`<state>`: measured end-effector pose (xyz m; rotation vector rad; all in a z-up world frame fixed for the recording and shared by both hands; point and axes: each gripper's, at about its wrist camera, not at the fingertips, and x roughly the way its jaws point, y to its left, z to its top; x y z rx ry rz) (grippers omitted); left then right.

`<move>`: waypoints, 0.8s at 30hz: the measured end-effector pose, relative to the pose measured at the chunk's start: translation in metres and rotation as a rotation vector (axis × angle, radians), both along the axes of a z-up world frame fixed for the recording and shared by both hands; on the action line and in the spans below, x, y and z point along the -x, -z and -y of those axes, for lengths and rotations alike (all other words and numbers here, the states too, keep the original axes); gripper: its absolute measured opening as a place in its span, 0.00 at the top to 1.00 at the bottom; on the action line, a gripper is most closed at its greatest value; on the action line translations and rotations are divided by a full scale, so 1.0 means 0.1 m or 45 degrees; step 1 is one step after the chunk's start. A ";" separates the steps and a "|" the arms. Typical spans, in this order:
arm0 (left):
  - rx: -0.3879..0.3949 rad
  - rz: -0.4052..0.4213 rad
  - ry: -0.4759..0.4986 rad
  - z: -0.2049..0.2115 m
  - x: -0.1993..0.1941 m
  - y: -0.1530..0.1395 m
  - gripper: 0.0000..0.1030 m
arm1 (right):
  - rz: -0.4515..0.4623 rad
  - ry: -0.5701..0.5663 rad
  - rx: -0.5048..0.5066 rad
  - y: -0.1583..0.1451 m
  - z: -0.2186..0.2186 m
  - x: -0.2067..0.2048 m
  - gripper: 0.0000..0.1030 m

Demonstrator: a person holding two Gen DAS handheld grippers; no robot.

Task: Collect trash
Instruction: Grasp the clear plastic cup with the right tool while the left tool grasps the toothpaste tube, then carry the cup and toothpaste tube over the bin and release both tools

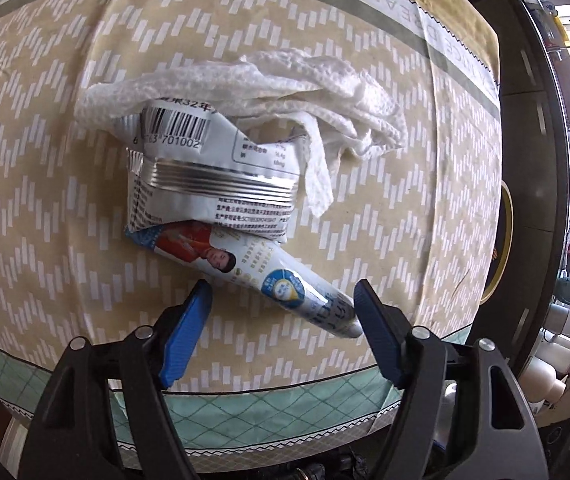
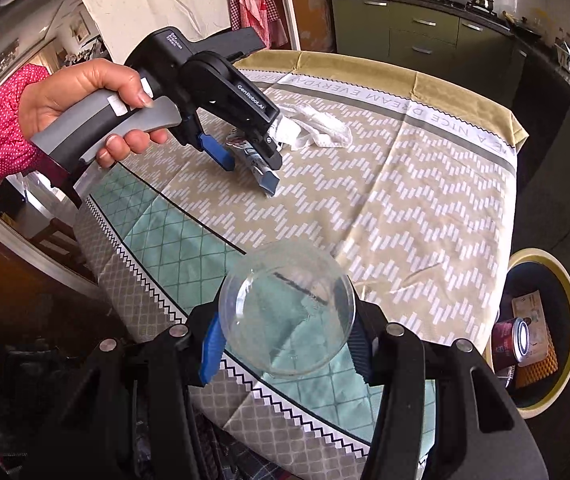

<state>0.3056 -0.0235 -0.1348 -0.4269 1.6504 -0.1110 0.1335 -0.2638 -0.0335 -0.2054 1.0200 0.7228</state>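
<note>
On the patterned tablecloth (image 1: 65,208) lies a pile of trash: a crumpled white paper towel (image 1: 285,92), a white snack wrapper with a barcode (image 1: 213,168), and below it a rolled white-and-blue wrapper (image 1: 269,276). My left gripper (image 1: 281,308) points down at the pile and is open, its blue pads either side of the rolled wrapper's near end. In the right wrist view a hand (image 2: 85,96) holds the left gripper (image 2: 251,168) beside the paper towel (image 2: 317,124). My right gripper (image 2: 287,340) is shut on a clear plastic cup (image 2: 289,308) above the table's near corner.
A round trash bin with a yellow rim (image 2: 565,288) stands on the floor right of the table, holding a red can (image 2: 509,338) and packaging. Green kitchen cabinets (image 2: 425,28) with pots line the far wall. The table's edge (image 2: 157,296) runs close below my right gripper.
</note>
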 end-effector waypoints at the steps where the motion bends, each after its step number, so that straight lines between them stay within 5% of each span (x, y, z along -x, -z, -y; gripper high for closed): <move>1: -0.001 -0.003 0.012 0.00 0.01 0.00 0.40 | -0.002 0.004 -0.006 0.01 0.04 0.00 0.50; 4: 0.017 -0.009 0.024 -0.09 0.06 -0.01 0.60 | -0.008 0.020 -0.020 0.02 0.13 0.00 0.50; 10: -0.014 0.050 0.111 -0.21 0.20 -0.15 0.77 | -0.011 0.060 -0.034 0.01 0.23 0.00 0.51; 19: 0.010 0.128 0.261 -0.14 0.63 -0.51 0.86 | 0.015 0.170 -0.038 -0.14 0.54 -0.01 0.51; 24: 0.020 0.200 0.380 0.15 0.82 -0.75 0.86 | 0.083 0.377 -0.011 -0.28 1.03 -0.12 0.51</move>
